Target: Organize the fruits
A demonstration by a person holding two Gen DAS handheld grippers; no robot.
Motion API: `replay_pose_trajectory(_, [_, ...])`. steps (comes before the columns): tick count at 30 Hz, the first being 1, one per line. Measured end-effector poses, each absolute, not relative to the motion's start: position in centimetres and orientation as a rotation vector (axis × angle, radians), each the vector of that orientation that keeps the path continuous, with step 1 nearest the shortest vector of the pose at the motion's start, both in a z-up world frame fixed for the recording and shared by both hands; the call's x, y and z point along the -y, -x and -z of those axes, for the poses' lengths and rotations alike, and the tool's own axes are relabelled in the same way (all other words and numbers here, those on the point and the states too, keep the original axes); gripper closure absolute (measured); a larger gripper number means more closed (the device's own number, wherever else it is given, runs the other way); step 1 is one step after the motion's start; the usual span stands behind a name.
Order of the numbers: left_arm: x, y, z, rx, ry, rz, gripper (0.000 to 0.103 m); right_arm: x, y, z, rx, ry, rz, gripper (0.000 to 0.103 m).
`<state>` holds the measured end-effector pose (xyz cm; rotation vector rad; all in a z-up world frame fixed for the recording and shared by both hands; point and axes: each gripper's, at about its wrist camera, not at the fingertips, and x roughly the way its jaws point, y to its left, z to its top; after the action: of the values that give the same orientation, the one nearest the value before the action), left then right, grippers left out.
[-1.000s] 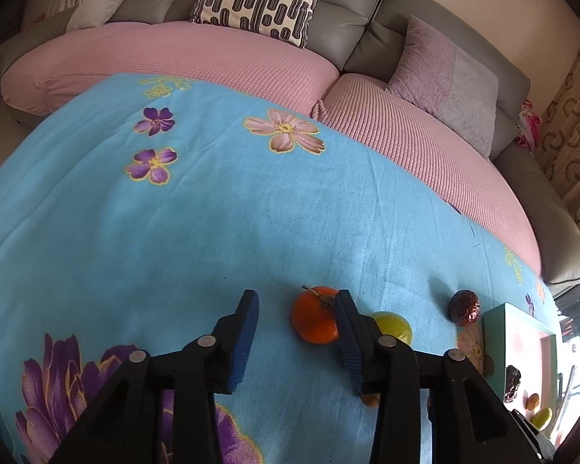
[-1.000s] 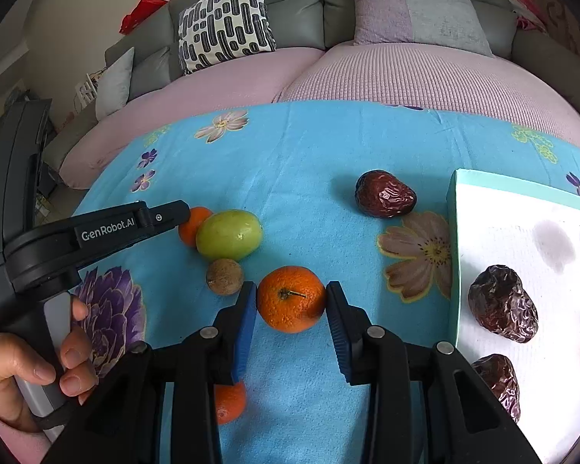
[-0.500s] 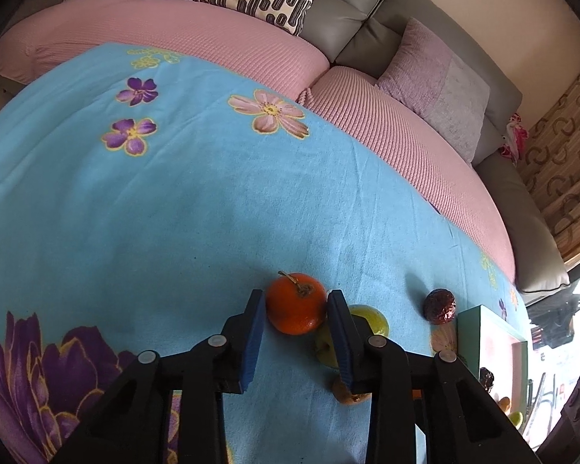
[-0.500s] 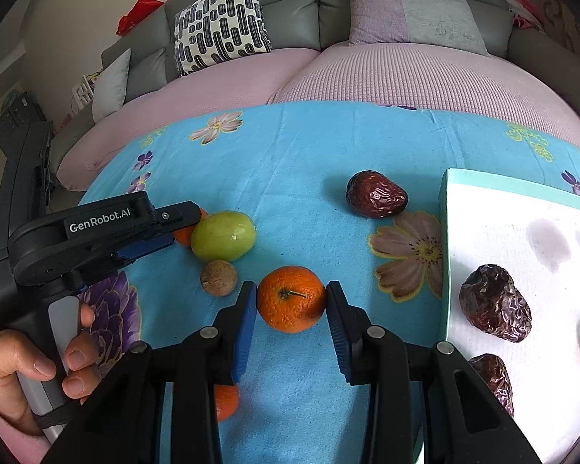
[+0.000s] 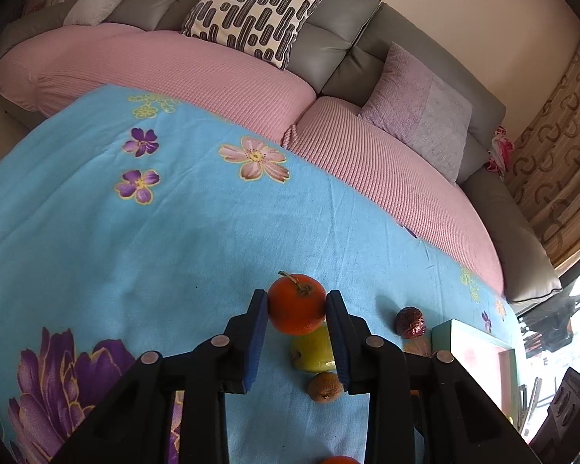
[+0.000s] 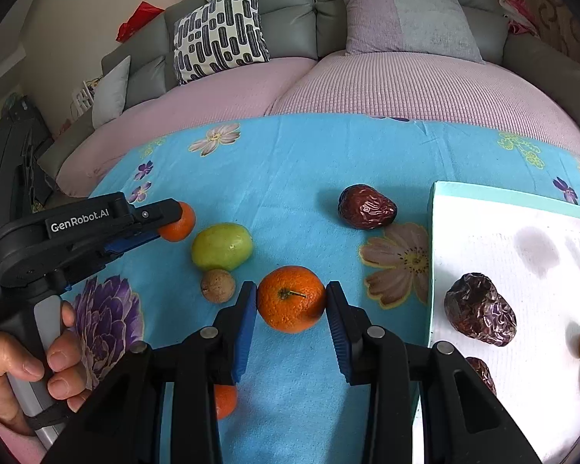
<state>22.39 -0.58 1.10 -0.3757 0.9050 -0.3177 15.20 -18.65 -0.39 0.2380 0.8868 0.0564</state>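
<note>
- A small round orange (image 5: pixel 295 303) with a brown stem is squeezed between the blue pads of the left tool (image 5: pixel 295 307), whose jaws have just closed, above the blue flowered worktop (image 5: pixel 154 232).
- A second orange (image 6: pixel 291 298) is gripped by the right tool (image 6: pixel 291 301); a green fruit (image 6: pixel 221 246) lies at its ten o'clock.

Our left gripper (image 5: pixel 296 311) points steeply down, its jaws having just been closing, and its blue pads (image 5: pixel 256 335) now press both sides of a small orange (image 5: pixel 295 303). Our left hand (image 6: pixel 27 371) wraps its grey handle, fingers curled. Our right gripper (image 6: pixel 291 301) tilts down too, jaws clamped on another orange (image 6: pixel 291 297).
</note>
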Motion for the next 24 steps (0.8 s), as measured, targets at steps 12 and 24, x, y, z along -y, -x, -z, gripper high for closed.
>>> replay_pose_trajectory(12, [3.0, -20.6, -4.5, -0.838, 0.321, 0.395, 0.07, 20.1, -14.1, -1.3, -0.842, -0.225, -0.006, 0.065])
replay_pose_trajectory(24, [12.5, -17.3, -5.1, -0.865, 0.166, 0.632, 0.07, 29.5, -9.8, -2.7, -0.792, -0.285, 0.292, 0.065])
